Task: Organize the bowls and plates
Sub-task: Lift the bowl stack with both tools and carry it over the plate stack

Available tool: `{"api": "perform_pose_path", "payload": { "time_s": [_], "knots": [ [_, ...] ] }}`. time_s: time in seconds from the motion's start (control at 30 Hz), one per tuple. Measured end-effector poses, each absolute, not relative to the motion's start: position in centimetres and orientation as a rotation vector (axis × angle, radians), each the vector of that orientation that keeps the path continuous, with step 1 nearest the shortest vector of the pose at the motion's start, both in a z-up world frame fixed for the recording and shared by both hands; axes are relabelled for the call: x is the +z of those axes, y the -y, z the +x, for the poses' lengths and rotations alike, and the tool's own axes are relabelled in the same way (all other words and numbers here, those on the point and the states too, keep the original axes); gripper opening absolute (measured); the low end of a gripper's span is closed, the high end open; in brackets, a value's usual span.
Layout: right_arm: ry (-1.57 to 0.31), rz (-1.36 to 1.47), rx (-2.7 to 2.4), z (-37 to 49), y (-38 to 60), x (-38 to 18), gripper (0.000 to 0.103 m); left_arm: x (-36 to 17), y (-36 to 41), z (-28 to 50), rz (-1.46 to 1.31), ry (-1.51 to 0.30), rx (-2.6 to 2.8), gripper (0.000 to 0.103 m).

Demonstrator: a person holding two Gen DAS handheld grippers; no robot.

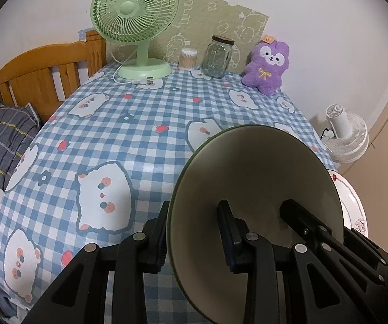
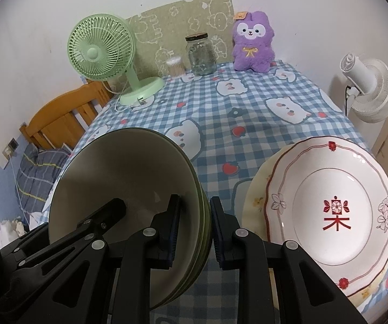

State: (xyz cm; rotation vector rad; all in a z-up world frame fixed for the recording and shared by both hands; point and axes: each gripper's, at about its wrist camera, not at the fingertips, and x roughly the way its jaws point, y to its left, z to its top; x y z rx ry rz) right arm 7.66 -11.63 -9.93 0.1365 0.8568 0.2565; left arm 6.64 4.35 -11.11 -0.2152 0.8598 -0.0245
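A green bowl (image 1: 250, 178) with a cream inside, seemingly several nested ones by the layered rims (image 2: 204, 210), is held tilted above the checked tablecloth (image 1: 150, 140). My left gripper (image 1: 194, 232) is shut on its left rim, one finger inside. My right gripper (image 2: 194, 224) is shut on its right rim (image 2: 129, 167), one finger inside. A white plate with red character (image 2: 334, 199) lies on a cream floral plate (image 2: 256, 189) at the table's front right; its edge shows in the left wrist view (image 1: 353, 202).
At the table's back stand a green desk fan (image 1: 137, 27), a cotton-swab tub (image 1: 188, 58), a glass jar (image 1: 218, 56) and a purple plush toy (image 1: 268, 64). A wooden bed headboard (image 1: 45, 78) lies left, a white floor fan (image 2: 367, 89) right.
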Motion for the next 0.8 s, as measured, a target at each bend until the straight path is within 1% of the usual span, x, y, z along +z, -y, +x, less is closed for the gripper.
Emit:
{"api": "perform_pose_path", "payload": {
  "time_s": [0.4, 0.8],
  "knots": [
    [-0.812, 0.152, 0.247, 6.8, 13.2, -7.6, 0.027, -8.9, -3.0, 5.7, -0.199, -0.801, -0.040, 0.031],
    [-0.787, 0.168, 0.218, 6.4, 16.0, -6.4, 0.027, -7.7, -0.3, 5.9, -0.177, -0.781, -0.072, 0.031]
  ]
}}
